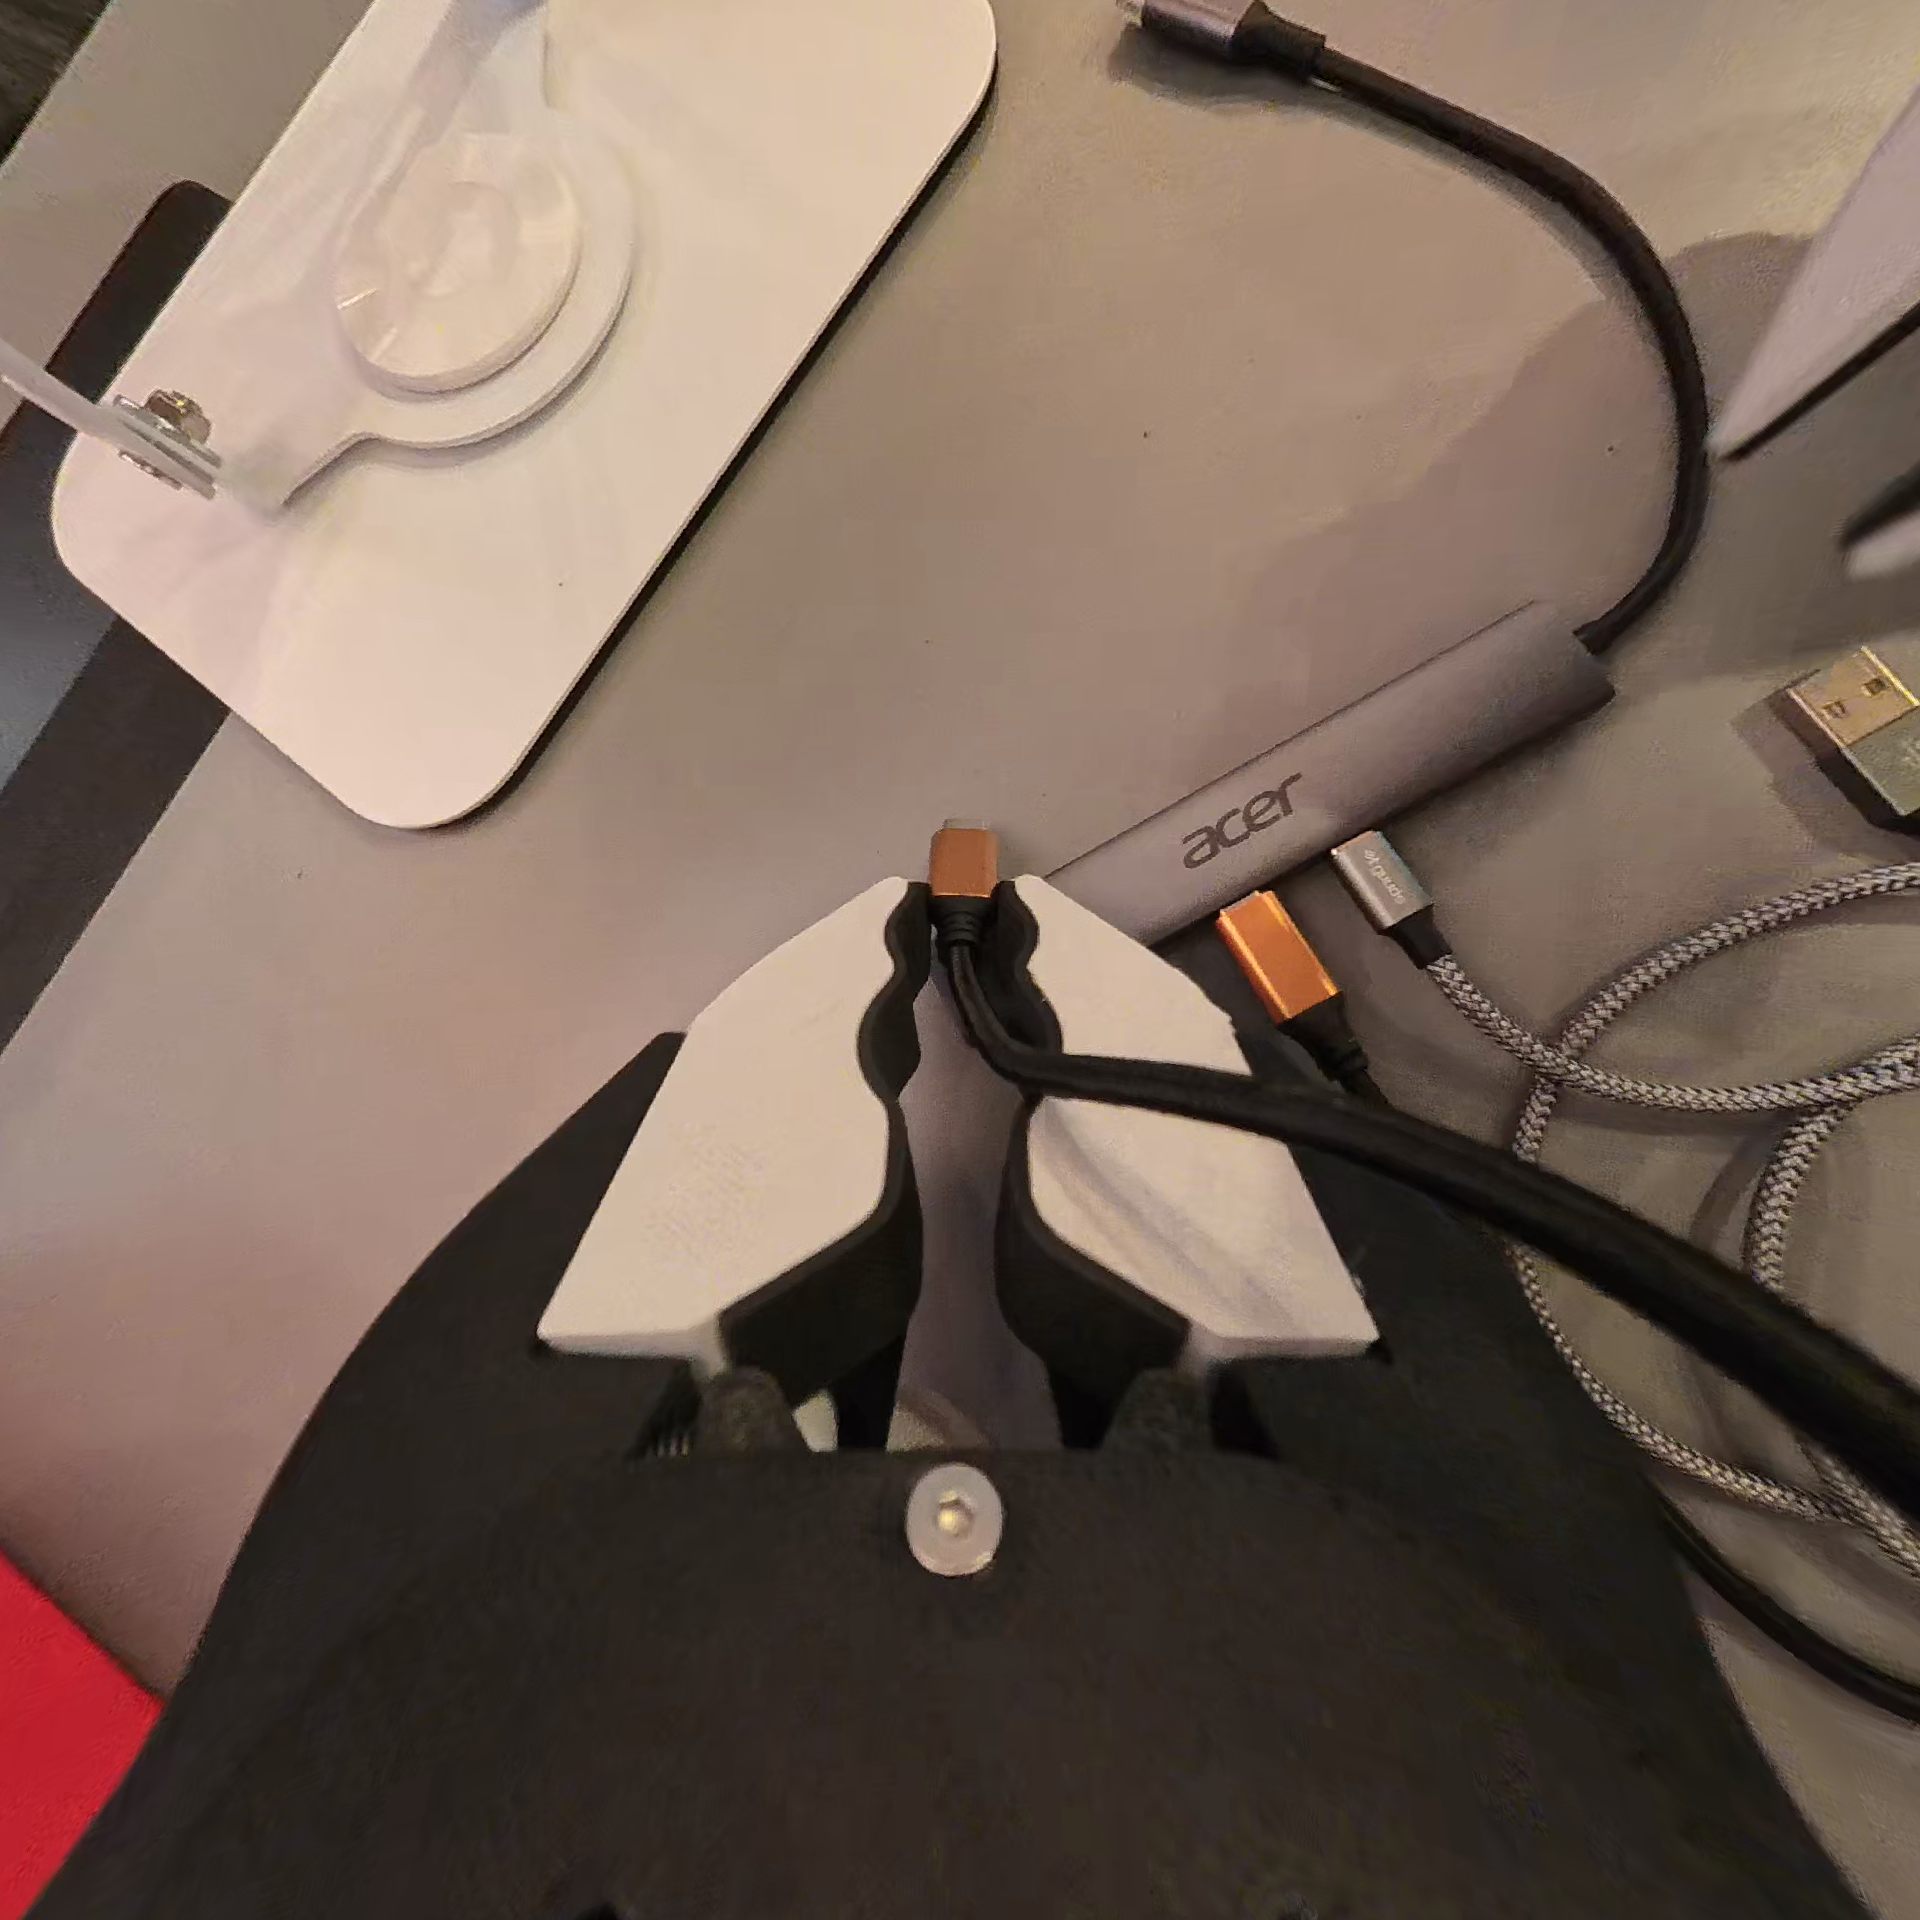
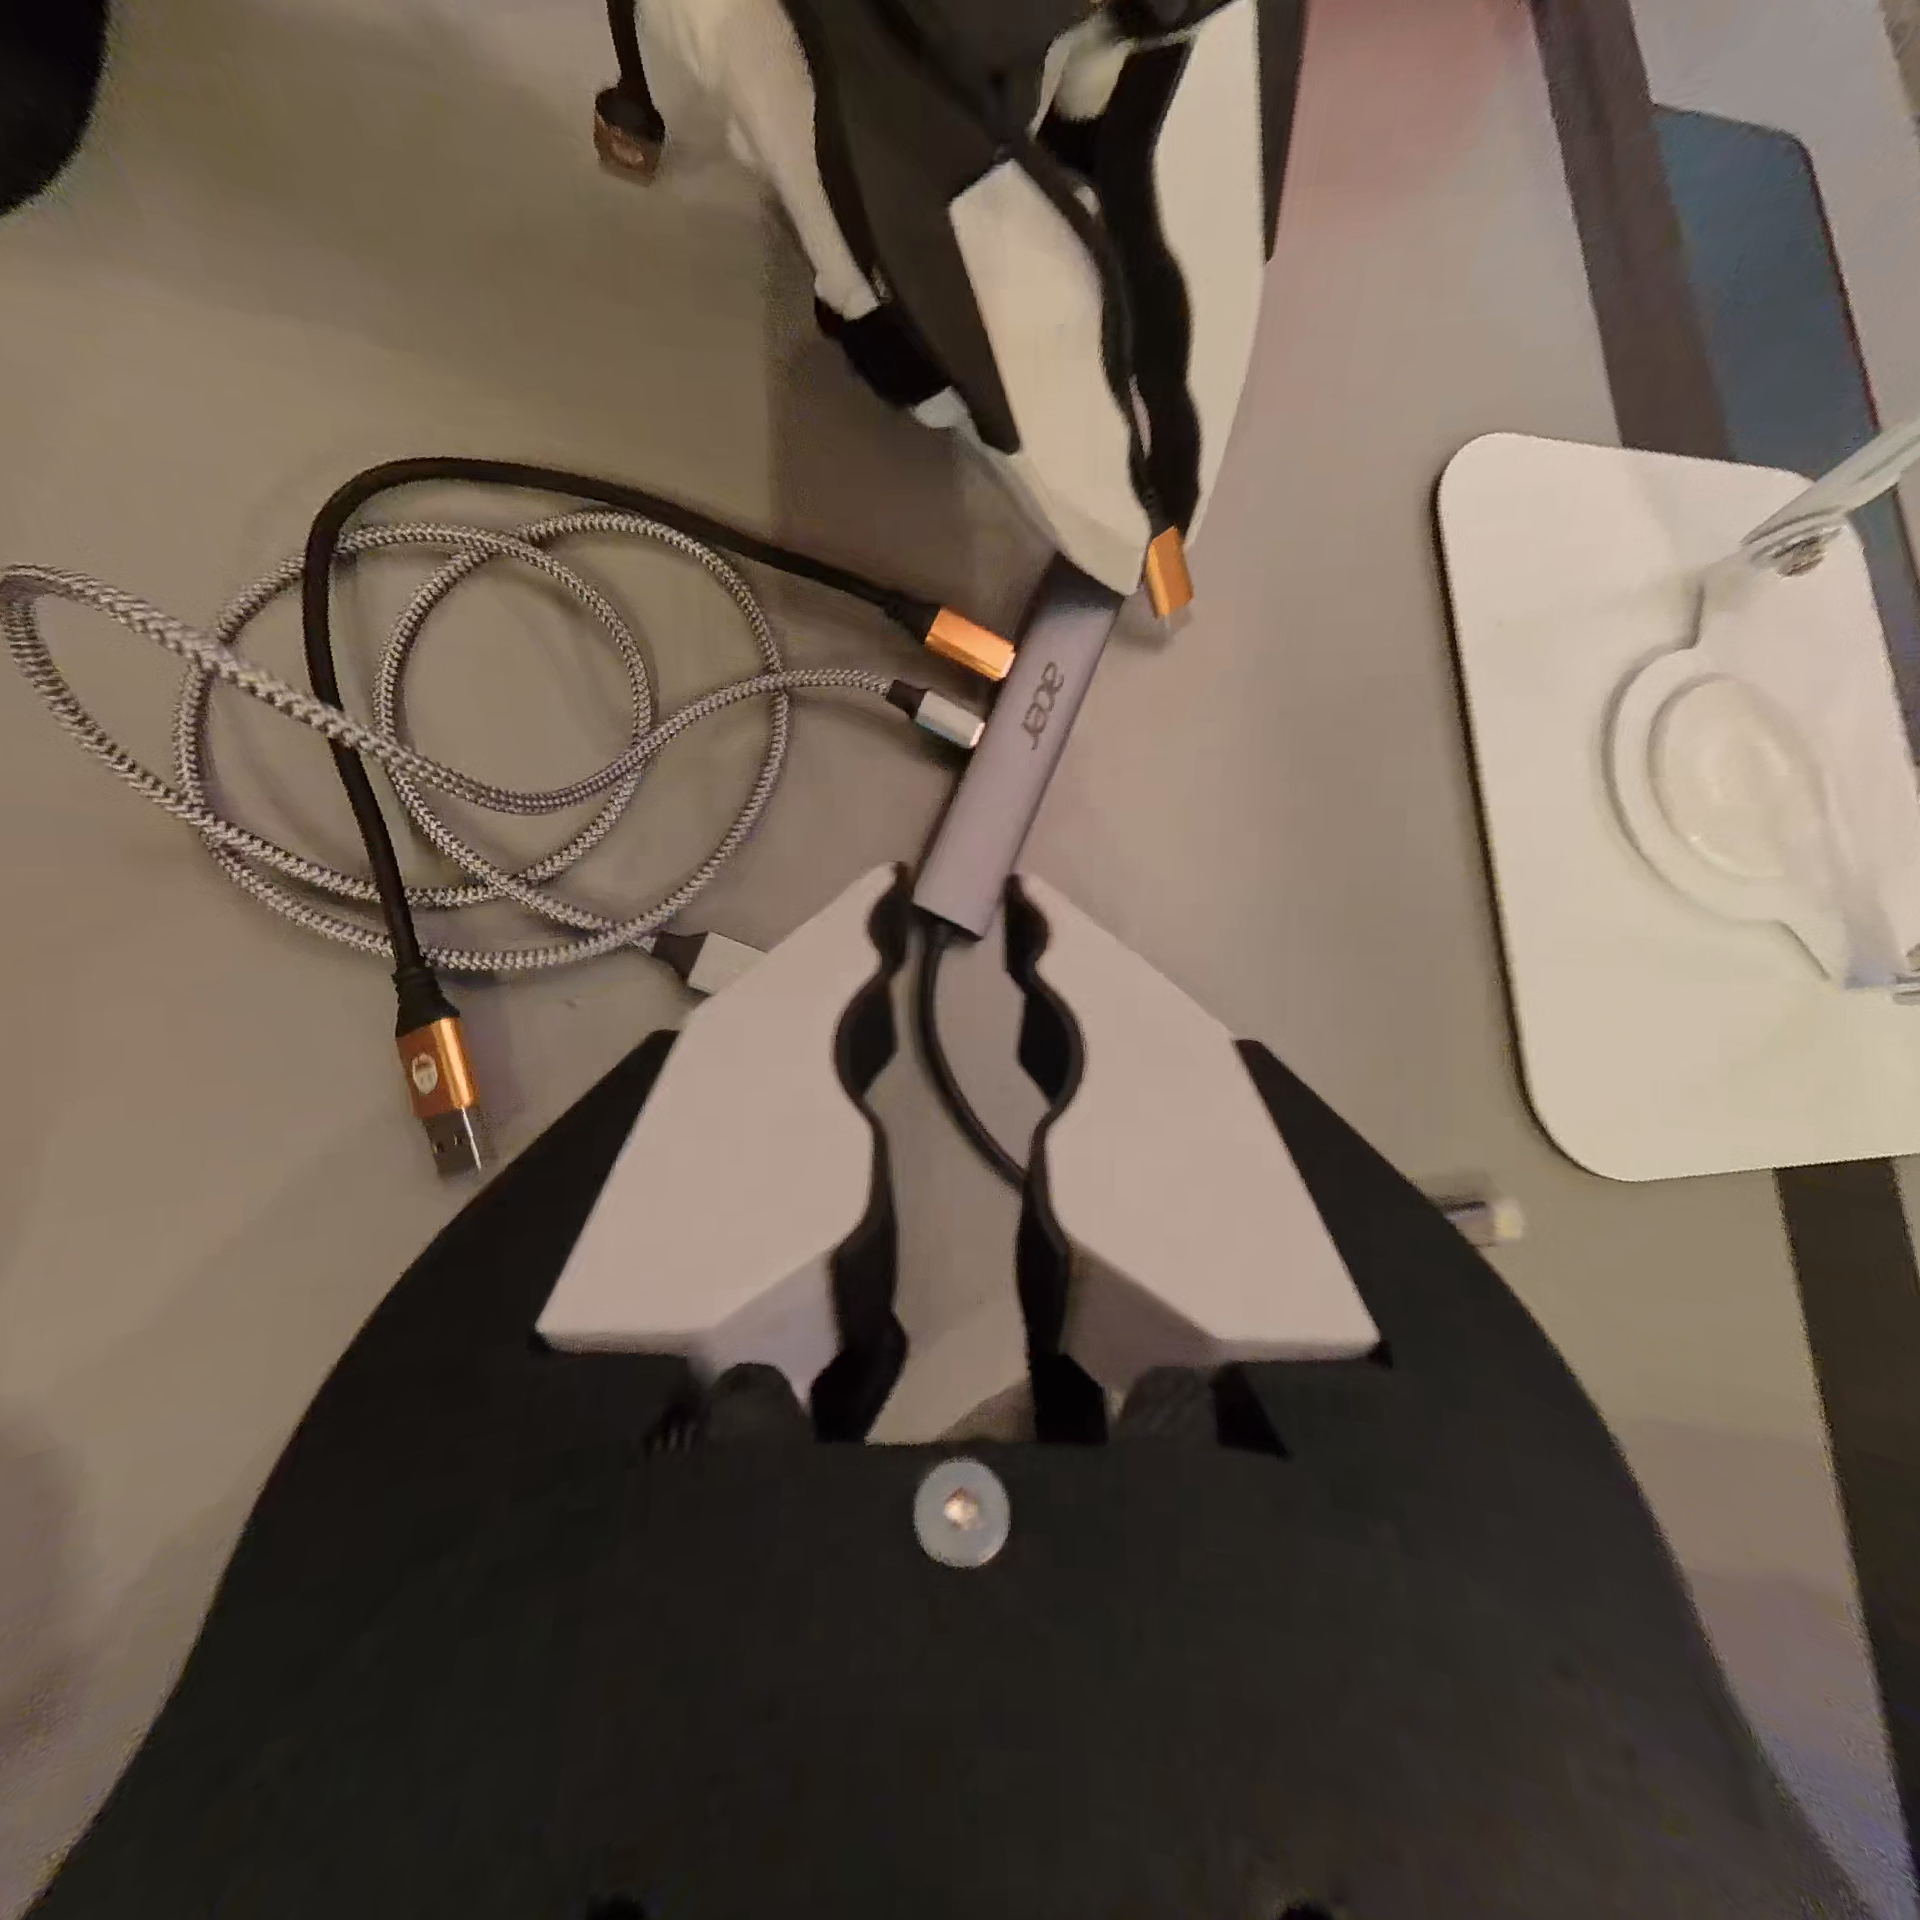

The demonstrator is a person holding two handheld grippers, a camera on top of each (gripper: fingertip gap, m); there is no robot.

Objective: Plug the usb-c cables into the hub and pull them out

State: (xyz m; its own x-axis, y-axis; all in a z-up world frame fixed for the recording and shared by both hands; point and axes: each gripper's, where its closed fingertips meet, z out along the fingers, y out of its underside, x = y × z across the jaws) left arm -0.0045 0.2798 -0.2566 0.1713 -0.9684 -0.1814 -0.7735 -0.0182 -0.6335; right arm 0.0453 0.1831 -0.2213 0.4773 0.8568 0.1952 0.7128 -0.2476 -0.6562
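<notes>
The grey hub lies on the grey table, with an orange plug and a silver plug in its side ports. My left gripper is shut on a black cable just behind its orange USB-C plug. It holds the plug free beside the hub's near end. In the right wrist view that plug hangs by the hub's far end. My right gripper is slightly open, with the hub's cable end showing between its fingertips. It seems to hover above the hub.
A white stand base sits left of the hub and shows in the right wrist view. A grey braided cable and a black cable with an orange USB-A plug lie coiled. The hub's own lead curves away. A loose USB-A plug lies nearby. The tips of one gripper are about 12 centimeters away from the tips of the other.
</notes>
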